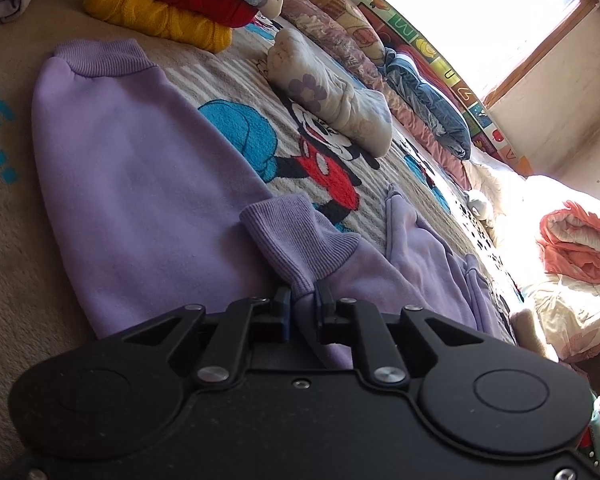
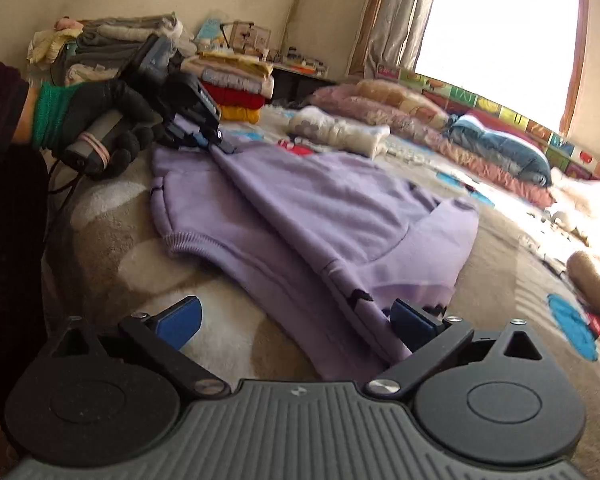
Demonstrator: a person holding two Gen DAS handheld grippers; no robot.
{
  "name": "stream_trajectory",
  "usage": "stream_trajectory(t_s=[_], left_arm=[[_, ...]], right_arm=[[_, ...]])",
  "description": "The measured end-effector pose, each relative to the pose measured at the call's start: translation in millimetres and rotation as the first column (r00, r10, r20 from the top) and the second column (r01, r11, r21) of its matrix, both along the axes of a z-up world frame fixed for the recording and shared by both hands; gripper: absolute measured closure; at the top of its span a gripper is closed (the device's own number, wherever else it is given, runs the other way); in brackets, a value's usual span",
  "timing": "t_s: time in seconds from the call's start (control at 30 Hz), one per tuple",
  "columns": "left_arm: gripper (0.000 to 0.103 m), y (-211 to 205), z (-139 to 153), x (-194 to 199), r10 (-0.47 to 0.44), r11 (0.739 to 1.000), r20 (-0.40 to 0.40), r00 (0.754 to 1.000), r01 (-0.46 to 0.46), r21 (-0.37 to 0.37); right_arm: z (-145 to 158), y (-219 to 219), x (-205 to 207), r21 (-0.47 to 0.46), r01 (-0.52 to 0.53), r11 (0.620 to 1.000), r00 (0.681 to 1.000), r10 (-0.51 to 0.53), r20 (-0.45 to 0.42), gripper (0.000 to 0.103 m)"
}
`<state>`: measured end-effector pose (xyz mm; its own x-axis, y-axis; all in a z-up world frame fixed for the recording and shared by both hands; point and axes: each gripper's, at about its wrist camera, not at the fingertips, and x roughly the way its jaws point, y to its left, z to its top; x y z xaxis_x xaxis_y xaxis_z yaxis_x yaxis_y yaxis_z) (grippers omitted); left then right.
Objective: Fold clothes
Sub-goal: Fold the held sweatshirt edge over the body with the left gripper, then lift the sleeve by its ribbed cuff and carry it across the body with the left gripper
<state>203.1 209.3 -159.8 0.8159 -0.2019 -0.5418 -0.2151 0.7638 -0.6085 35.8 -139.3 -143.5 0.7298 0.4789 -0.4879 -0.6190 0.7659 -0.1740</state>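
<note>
A lilac sweatshirt [image 1: 140, 184] lies spread on a cartoon-mouse blanket [image 1: 324, 168]. My left gripper [image 1: 303, 300] is shut on its ribbed sleeve cuff [image 1: 296, 240], which is lifted over the body of the garment. In the right wrist view the same sweatshirt [image 2: 320, 208] stretches away from me. There a gloved hand [image 2: 100, 120] holds the left gripper [image 2: 220, 145] at the far edge, pinching the fabric. My right gripper [image 2: 296, 320] stands open just above the blanket. The near fold of the sweatshirt lies between its blue pads and touches the right-hand pad [image 2: 412, 320].
A stack of folded clothes [image 1: 160, 12] with yellow and red knits sits at the far end of the bed. A rolled white floral bundle [image 1: 332, 96] lies beside the sweatshirt. Pillows and quilts [image 1: 428, 120] line the window side, and an orange quilt [image 1: 580, 240] lies at right.
</note>
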Motion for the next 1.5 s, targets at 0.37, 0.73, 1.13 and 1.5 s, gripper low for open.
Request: stream_trajectory(t_s=[0.37,0.73,1.13,1.5], left_arm=[[0.082,8,19,-15,0.015,0.999,0.012,1.0,-0.015,-0.033],[0.08,0,20,-7,0.009,1.0,-0.02,1.0,-0.009,0.0],[0.098,-38,93,5,-0.058,0.998,0.194,0.979,0.056,0.017],[0.098,-131,145,75,-0.205,0.979,0.287,0.936,0.193,0.068]], right_arm=[[7,-6,8,0.052,0.0,0.999,0.999,0.002,-0.034,0.001],[8,-6,18,0.064,-0.007,0.998,0.999,0.01,-0.049,0.001],[0,-10,27,0.082,-0.021,0.996,0.997,0.028,-0.074,0.0],[5,-9,16,0.097,-0.065,0.993,0.996,0.07,-0.051,0.0]])
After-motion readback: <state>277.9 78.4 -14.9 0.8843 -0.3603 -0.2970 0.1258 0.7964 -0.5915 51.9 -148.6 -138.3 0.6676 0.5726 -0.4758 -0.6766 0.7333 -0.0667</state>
